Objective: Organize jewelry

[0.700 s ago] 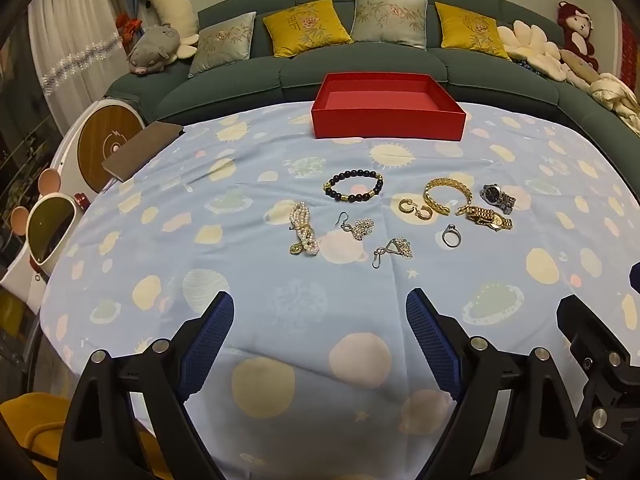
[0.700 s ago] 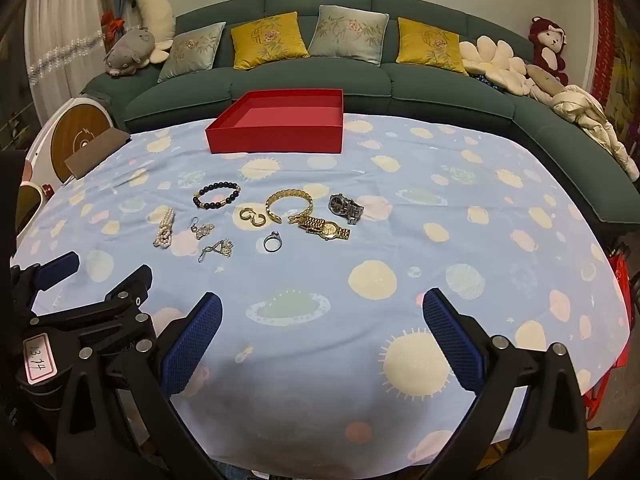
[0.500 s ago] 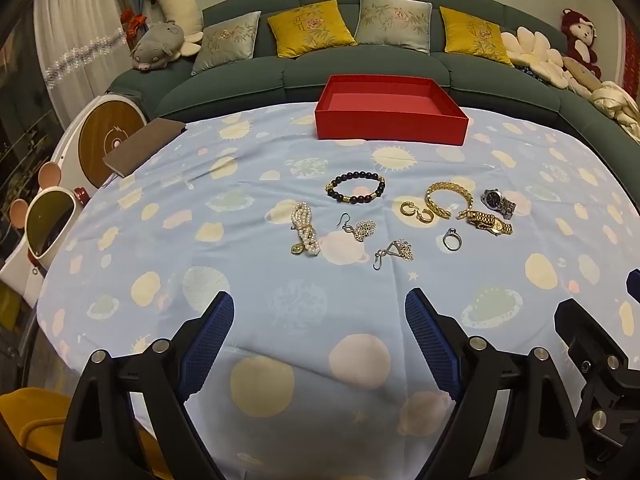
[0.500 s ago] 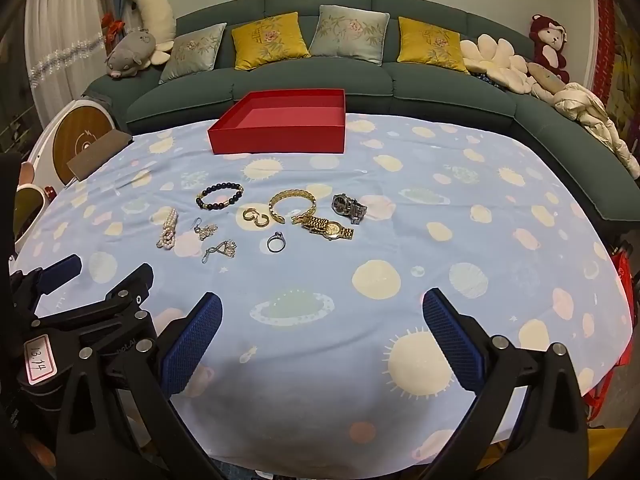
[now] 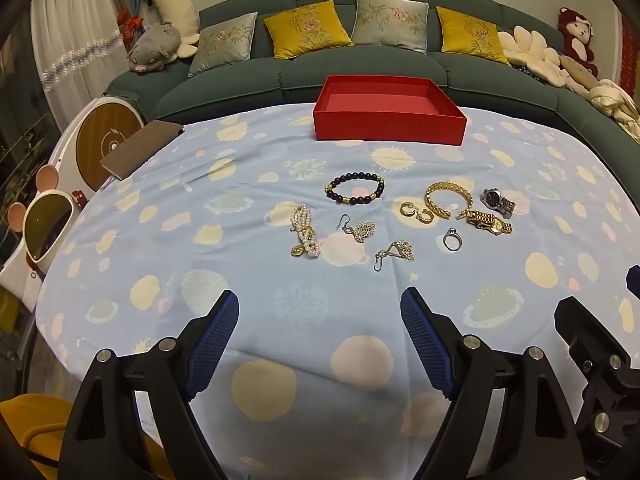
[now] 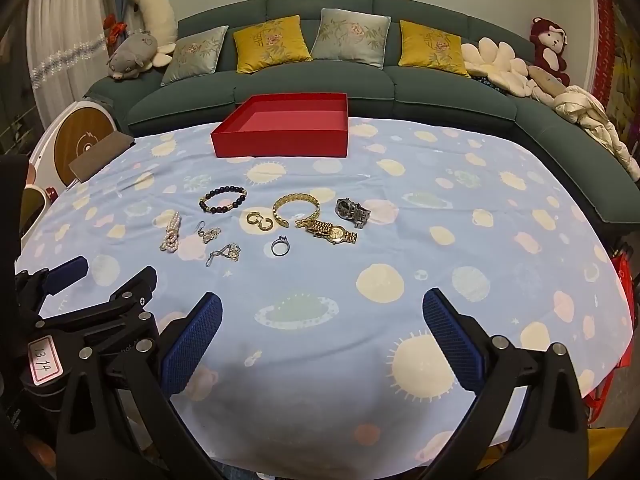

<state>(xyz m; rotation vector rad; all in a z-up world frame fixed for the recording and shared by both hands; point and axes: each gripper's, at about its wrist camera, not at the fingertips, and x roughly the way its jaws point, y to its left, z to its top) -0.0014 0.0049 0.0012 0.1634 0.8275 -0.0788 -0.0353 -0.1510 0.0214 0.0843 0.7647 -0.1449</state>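
An empty red box [image 5: 390, 109] [image 6: 282, 128] stands at the table's far side. In front of it lie a dark bead bracelet [image 5: 355, 189] [image 6: 223, 199], a pearl bracelet [image 5: 304, 237] [image 6: 171, 233], two silver earrings [image 5: 358, 230] [image 5: 394, 253], gold hoops [image 5: 416, 212], a gold bangle [image 5: 446, 200] [image 6: 297, 208], a gold watch [image 5: 489, 222] [image 6: 332, 232], a silver watch [image 5: 498, 201] [image 6: 353, 210] and a ring [image 5: 452, 239] [image 6: 280, 246]. My left gripper [image 5: 320, 320] and right gripper [image 6: 322, 320] are open and empty, hovering near the table's front, well short of the jewelry.
The table has a light blue planet-print cloth [image 5: 280, 300]. A brown notebook [image 5: 140, 150] lies at its far left edge. A green sofa [image 5: 360, 68] with cushions and plush toys runs behind. The right gripper's body shows in the left wrist view [image 5: 600, 360].
Both views have shifted slightly; the table and sofa sit a little lower in frame, as both grippers tilted or rose a bit. The jewelry has not moved.
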